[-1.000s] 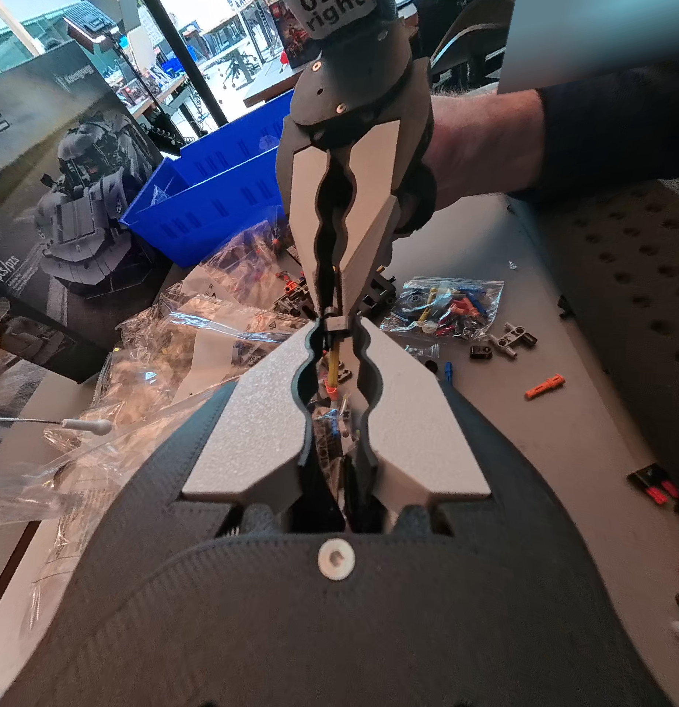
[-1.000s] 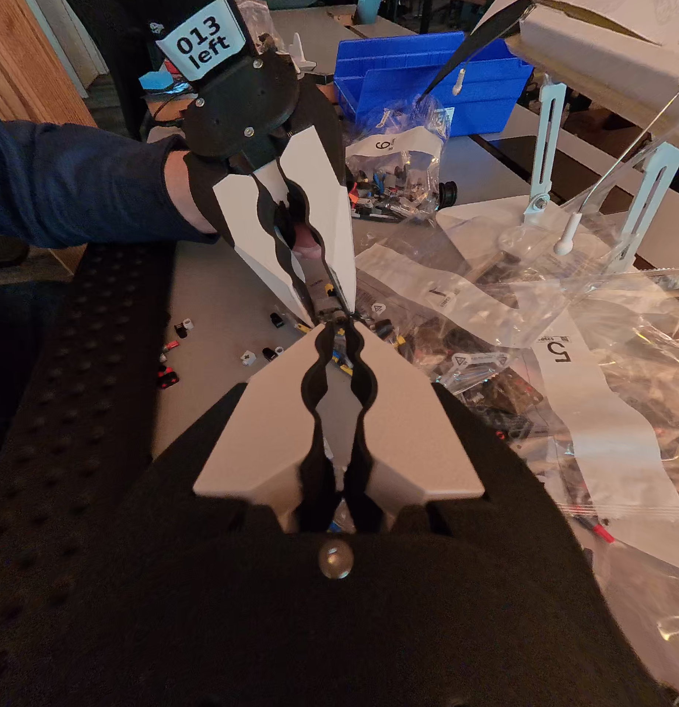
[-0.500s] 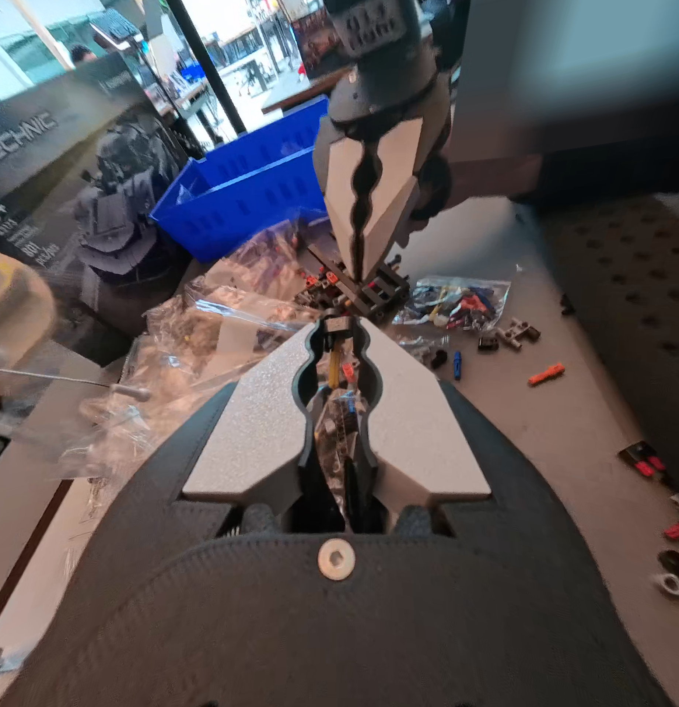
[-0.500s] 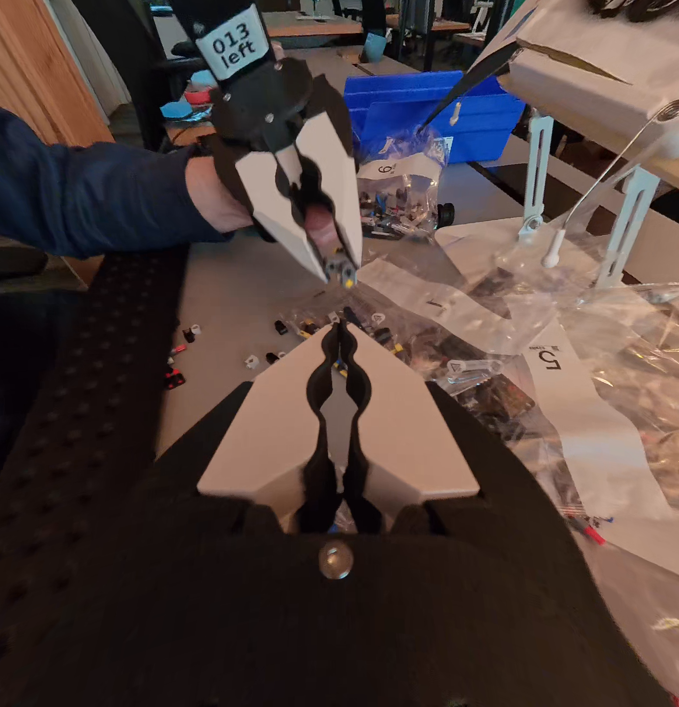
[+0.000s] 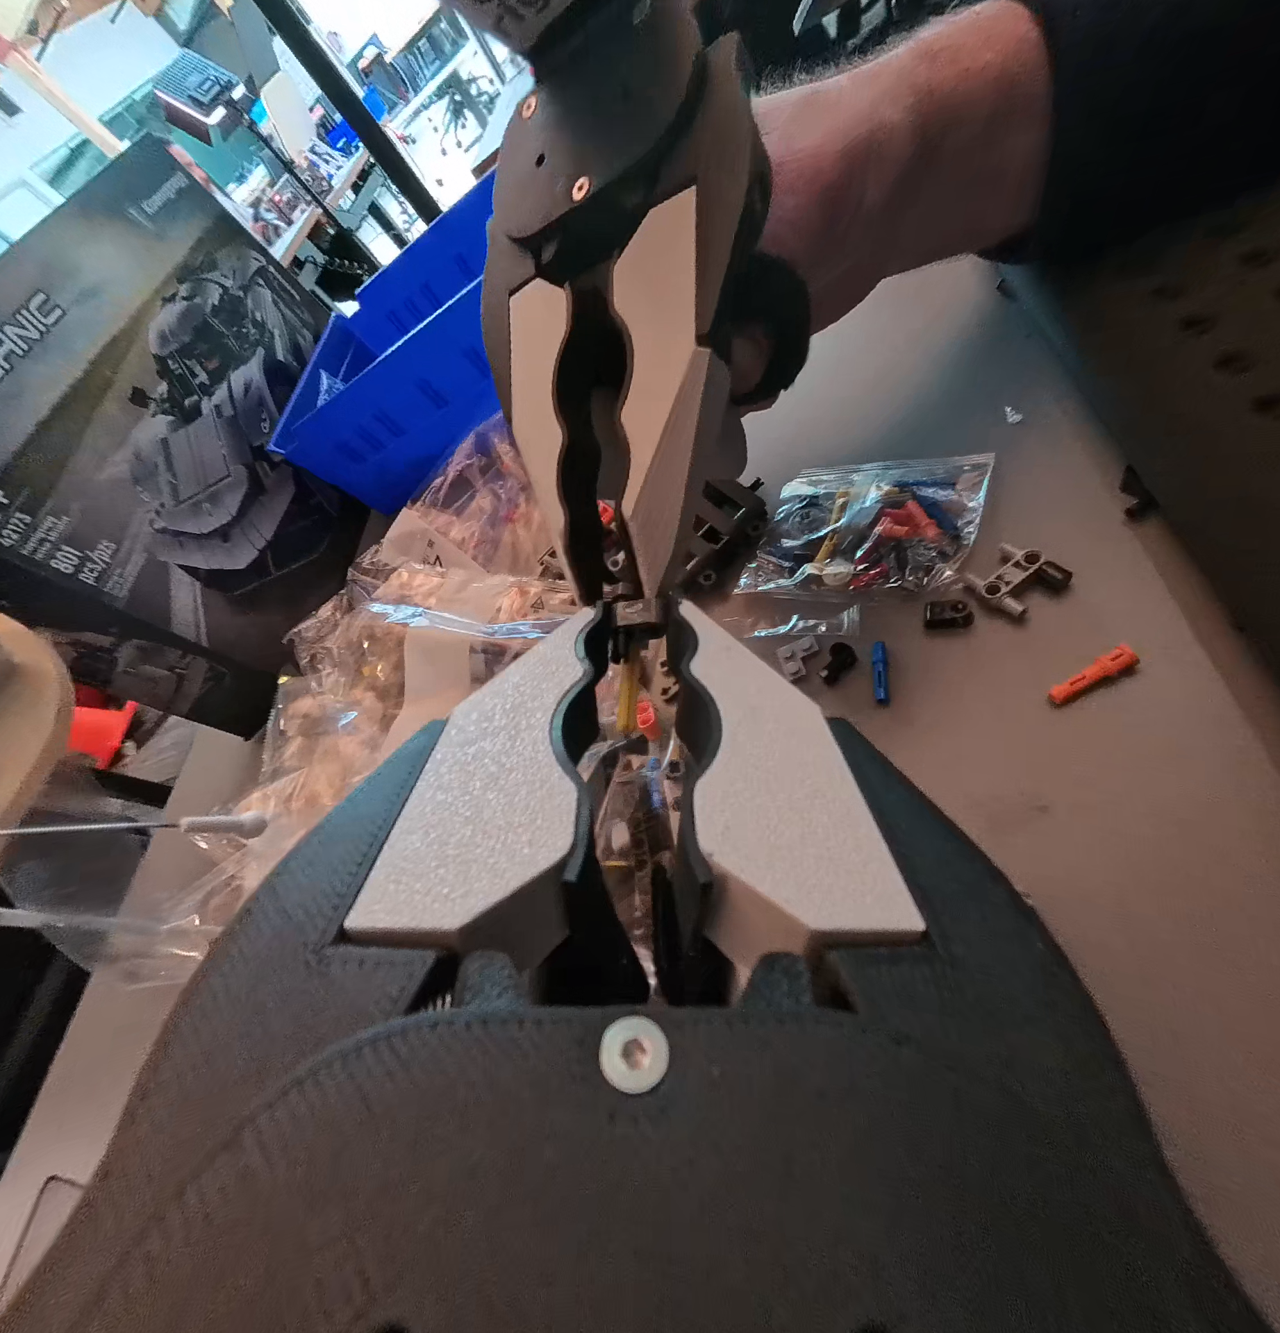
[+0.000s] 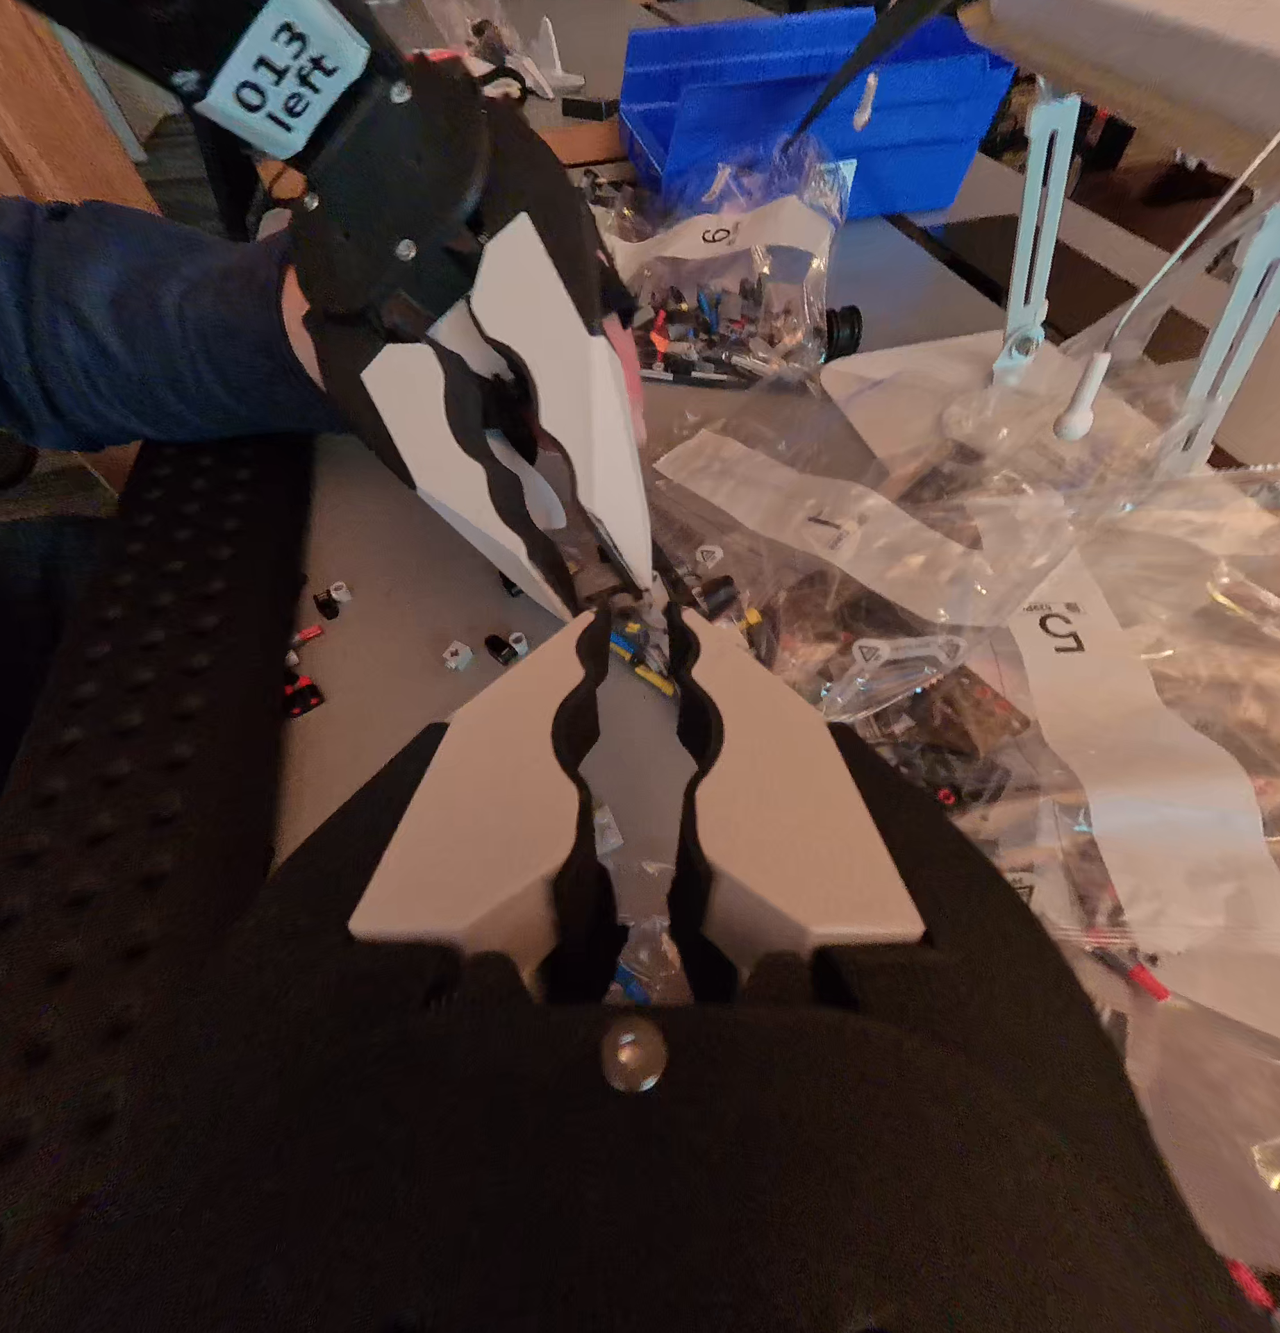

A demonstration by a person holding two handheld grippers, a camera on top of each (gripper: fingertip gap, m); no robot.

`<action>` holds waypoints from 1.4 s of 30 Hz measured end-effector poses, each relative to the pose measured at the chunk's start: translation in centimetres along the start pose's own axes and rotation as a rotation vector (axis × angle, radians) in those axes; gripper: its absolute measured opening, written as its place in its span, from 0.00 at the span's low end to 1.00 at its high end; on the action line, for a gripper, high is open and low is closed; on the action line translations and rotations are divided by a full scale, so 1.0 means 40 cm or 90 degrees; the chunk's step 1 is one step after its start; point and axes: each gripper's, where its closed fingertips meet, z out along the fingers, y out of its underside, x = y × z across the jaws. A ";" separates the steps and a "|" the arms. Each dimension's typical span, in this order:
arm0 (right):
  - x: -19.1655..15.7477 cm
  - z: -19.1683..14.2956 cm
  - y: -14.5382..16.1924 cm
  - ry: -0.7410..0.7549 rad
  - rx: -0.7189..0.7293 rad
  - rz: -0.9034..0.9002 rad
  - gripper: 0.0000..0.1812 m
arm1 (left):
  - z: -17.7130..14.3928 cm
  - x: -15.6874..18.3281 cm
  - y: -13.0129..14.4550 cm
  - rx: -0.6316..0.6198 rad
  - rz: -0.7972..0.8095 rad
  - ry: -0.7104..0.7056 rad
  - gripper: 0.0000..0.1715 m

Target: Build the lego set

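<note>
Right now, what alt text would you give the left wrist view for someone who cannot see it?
The left gripper pinches a small dark grey Lego piece with a yellow rod beneath it, tip to tip with the right gripper coming down from above. Behind lie a clear bag of coloured parts, loose pieces on the grey table and blue plastic bins.

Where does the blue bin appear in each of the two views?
Left wrist view: blue bin at upper left of centre, behind the clear bags, beside the dark set box.
Right wrist view: blue bin at top, right of centre, behind a numbered bag.
Shared landmark: the small grey piece where both jaws meet.
</note>
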 end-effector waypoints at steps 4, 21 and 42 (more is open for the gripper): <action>0.001 0.001 0.000 -0.033 0.017 0.058 0.09 | -0.001 -0.002 -0.003 -0.008 0.039 -0.021 0.08; 0.001 -0.005 -0.010 -0.038 0.029 0.070 0.00 | 0.000 -0.024 -0.018 -0.010 0.104 -0.090 0.08; 0.008 0.017 -0.031 0.180 -0.039 -0.267 0.11 | -0.030 -0.067 -0.032 0.174 -0.404 0.096 0.06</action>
